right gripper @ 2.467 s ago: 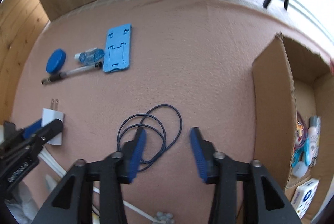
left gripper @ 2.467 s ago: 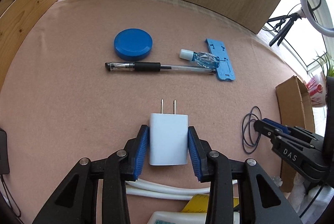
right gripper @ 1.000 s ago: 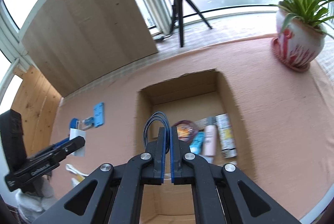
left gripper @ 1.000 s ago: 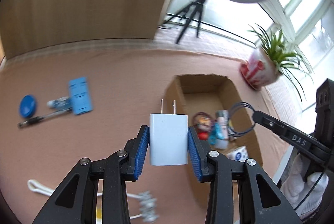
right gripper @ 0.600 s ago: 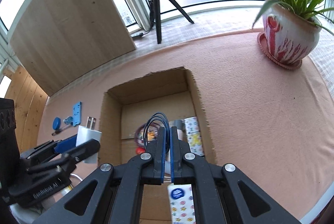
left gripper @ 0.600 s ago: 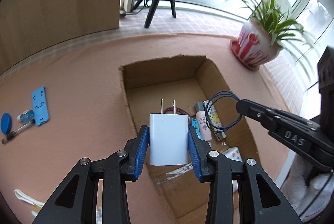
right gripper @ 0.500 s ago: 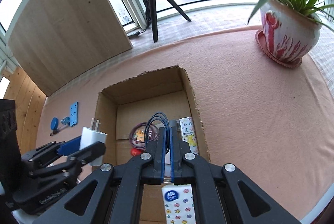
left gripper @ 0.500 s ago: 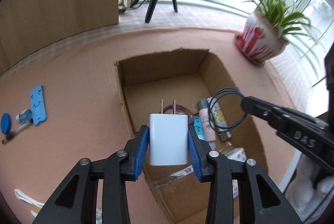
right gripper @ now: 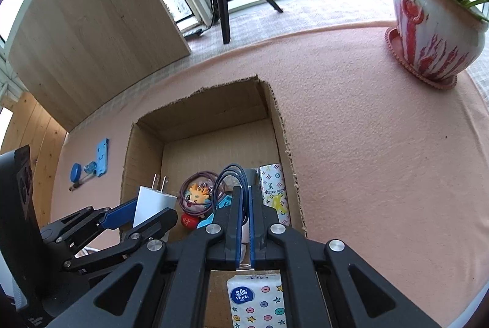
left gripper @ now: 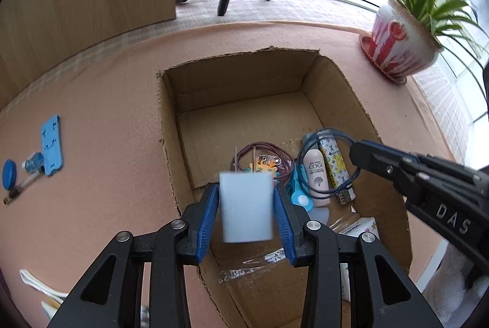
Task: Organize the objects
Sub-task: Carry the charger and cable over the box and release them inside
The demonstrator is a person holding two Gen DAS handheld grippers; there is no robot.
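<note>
A: Left wrist view: left hand-held gripper (left gripper: 247,207) clamped part-open on the white charger (left gripper: 246,206), prongs forward, above the open box (left gripper: 379,126). Right hand-held gripper (right gripper: 243,225) pinched fully closed on the blue cable (right gripper: 229,178), also over the box.

B: Advice for the drop?

A: Lower each below the rim before opening, I'd say. Aim the charger at bare cardboard near the left wall, clear of the purple cord (left gripper: 276,152). Cable loop could snag on a pad; let go low.

B: Positions?

A: Charger between the pads, apart from the floor. Cable loops ahead of the fingertips, over the bottle (left gripper: 316,172).
</note>
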